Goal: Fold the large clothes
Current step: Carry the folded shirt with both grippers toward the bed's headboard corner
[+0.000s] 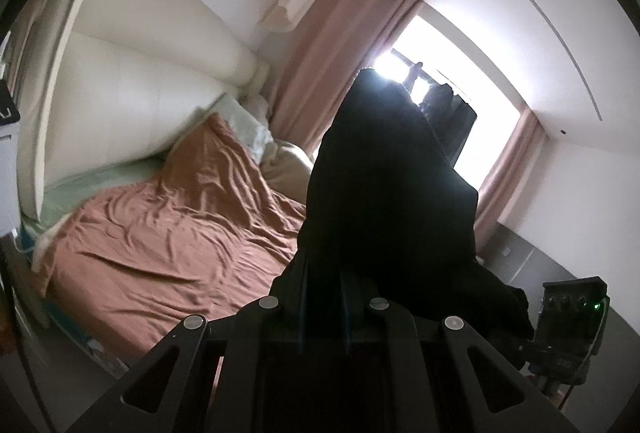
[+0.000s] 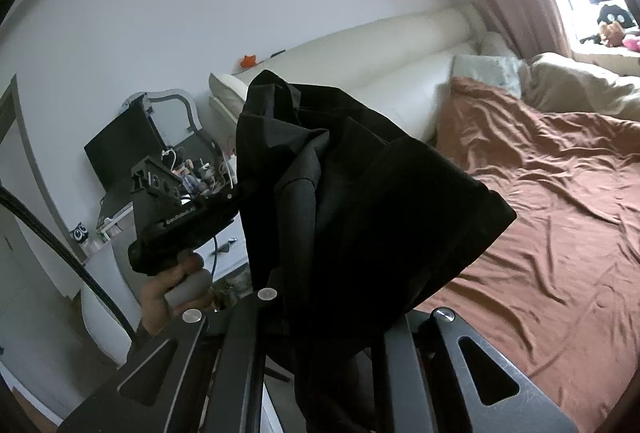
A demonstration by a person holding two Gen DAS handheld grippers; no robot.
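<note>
A large black garment [image 1: 384, 193] hangs bunched in the air above the near edge of the bed. In the left wrist view it drapes over my left gripper [image 1: 324, 265], whose fingers are shut on a fold of it and mostly hidden. In the right wrist view the same black garment [image 2: 360, 201] is piled over my right gripper [image 2: 320, 317], which is shut on it with the fingertips covered. The left gripper's body [image 2: 180, 221], held by a hand [image 2: 172, 293], meets the cloth's left edge. The right gripper's body [image 1: 572, 309] shows at the lower right.
The bed has a wrinkled rust-brown sheet [image 1: 172, 233] and a cream padded headboard [image 1: 120, 101]. A pillow [image 2: 488, 73] and a beige duvet [image 2: 580, 85] lie near the window with pink curtains [image 1: 340, 45]. A cluttered desk with a monitor [image 2: 120, 149] and a white chair [image 2: 104, 309] stand left.
</note>
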